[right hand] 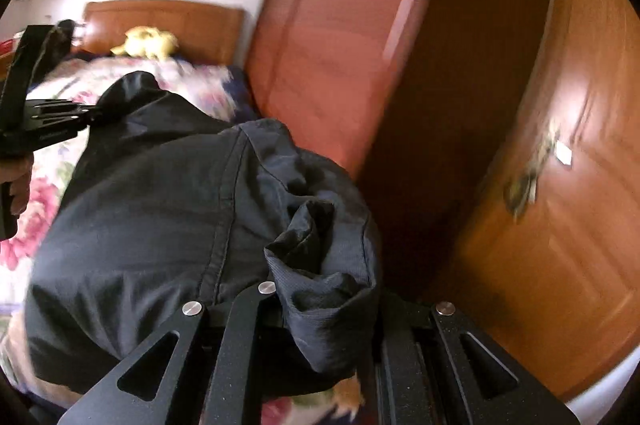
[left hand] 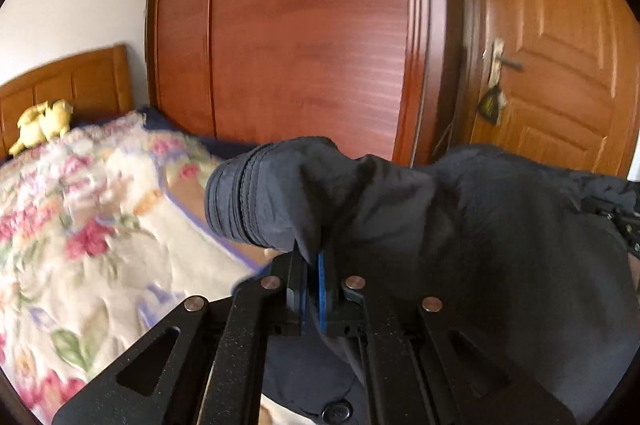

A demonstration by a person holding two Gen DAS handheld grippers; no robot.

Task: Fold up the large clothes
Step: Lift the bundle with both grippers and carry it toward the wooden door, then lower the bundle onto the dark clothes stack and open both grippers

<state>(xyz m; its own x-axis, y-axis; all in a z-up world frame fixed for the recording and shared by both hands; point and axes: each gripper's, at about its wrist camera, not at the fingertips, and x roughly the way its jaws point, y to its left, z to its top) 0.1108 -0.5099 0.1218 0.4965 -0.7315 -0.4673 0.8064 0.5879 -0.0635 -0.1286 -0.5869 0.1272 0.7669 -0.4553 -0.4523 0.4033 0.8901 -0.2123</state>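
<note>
The dark jacket [right hand: 160,193] hangs stretched between both grippers, left gripper [left hand: 314,261] and right gripper [right hand: 320,305] each clamped on it, above the bed [left hand: 80,225]

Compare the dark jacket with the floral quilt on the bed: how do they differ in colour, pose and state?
The dark navy fabric jacket is plain; the cream floral quilt is patterned with pink flowers. The jacket hangs lifted and bunched, pinched by the left gripper and right gripper; the quilt lies spread on the bed, ungripped. Both are soft textiles.
</note>
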